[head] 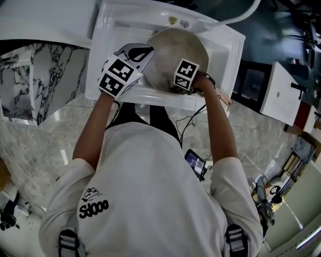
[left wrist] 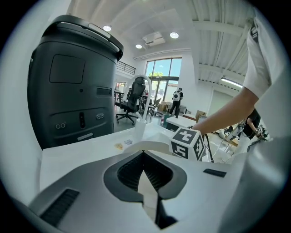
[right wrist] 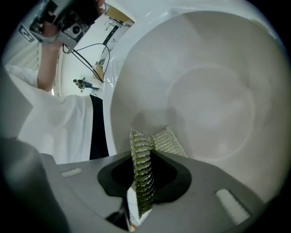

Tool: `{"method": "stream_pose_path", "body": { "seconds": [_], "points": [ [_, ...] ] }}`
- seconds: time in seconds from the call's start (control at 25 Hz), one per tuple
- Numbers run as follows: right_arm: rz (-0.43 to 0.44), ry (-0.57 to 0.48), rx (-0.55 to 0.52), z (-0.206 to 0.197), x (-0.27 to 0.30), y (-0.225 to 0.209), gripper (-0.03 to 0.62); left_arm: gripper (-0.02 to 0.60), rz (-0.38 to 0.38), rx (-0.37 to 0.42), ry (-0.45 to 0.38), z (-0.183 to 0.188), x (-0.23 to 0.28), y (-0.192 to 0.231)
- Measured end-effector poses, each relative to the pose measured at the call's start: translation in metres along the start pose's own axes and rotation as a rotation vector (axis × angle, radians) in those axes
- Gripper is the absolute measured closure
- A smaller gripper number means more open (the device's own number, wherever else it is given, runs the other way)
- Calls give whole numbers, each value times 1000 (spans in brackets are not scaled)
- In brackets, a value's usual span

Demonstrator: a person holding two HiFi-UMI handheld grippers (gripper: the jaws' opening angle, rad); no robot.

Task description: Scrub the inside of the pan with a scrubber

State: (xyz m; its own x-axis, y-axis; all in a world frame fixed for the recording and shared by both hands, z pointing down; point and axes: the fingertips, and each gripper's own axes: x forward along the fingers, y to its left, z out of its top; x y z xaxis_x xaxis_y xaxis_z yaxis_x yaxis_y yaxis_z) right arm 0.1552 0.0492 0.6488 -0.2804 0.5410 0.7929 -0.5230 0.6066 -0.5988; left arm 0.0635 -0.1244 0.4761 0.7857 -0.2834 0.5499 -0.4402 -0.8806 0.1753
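A round pale-grey pan (head: 175,52) stands tilted in the white sink (head: 220,47). My left gripper (head: 142,54) is at the pan's left rim. In the left gripper view its jaws (left wrist: 146,159) are shut on the thin pale edge of the pan (left wrist: 148,146). My right gripper (head: 181,86) is at the pan's near rim, its jaws hidden under the marker cube. In the right gripper view it (right wrist: 144,150) is shut on a yellow-green scrubber (right wrist: 142,168), whose free end rests against the pan's inner wall (right wrist: 209,104).
A white faucet (head: 241,15) arcs over the sink's far right corner, and small items (head: 173,20) lie on the back ledge. A marble-fronted counter (head: 50,75) is on the left. A big dark cabinet (left wrist: 72,82) stands beyond the sink.
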Motion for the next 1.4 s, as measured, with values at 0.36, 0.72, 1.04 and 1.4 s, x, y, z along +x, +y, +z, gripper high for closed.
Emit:
{"method": "stream_pose_path", "body": {
  "seconds": [0.36,0.72,1.04,1.4],
  "points": [
    [283,-270,111,50,-5,33,517,575,17,-22,15,-8,-6,9],
    [441,-420,150,85,-21,51,517,575,34,-39,26,-17,-12,18],
    [454,-551,238,120,-33,43,519,575,50,-57,18,-18,-17,24],
    [452,-754,351,163,-54,20,519,575,66,-63,37,-25,-22,31]
  ]
}}
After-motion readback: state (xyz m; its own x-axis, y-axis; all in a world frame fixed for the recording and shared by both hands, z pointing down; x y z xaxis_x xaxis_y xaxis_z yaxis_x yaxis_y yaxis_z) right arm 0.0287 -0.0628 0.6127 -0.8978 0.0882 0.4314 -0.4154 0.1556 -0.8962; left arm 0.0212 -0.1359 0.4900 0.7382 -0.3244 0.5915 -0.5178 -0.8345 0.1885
